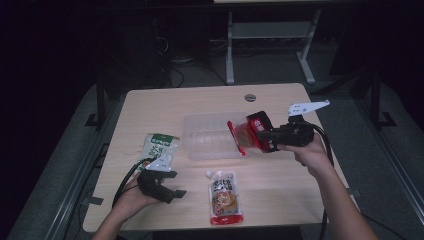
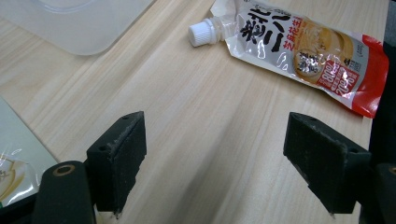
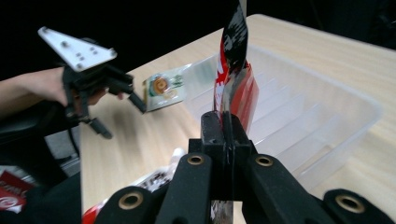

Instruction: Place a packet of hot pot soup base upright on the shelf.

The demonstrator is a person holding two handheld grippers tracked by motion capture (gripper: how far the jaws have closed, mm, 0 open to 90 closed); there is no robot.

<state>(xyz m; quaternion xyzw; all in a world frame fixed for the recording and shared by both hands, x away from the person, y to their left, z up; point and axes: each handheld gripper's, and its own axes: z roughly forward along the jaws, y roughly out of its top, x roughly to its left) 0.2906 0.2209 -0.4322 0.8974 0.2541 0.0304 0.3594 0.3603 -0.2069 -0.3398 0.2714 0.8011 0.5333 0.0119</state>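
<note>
Three pouches: red pouch (image 1: 252, 132) clamped in right tongs (image 1: 272, 135); two on table (image 1: 280, 172); left tongs (image 2: 215, 163) wide.

Wooden table (image 1: 280, 172) bears bin (image 1: 212, 136), spouted pouch (image 1: 225, 196), green packet (image 1: 159, 148).

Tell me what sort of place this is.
Probably a lab or workshop set up for recording, not a kitchen: a plain wooden table in a dark room, cables on the floor, another desk's metal legs behind.
</note>
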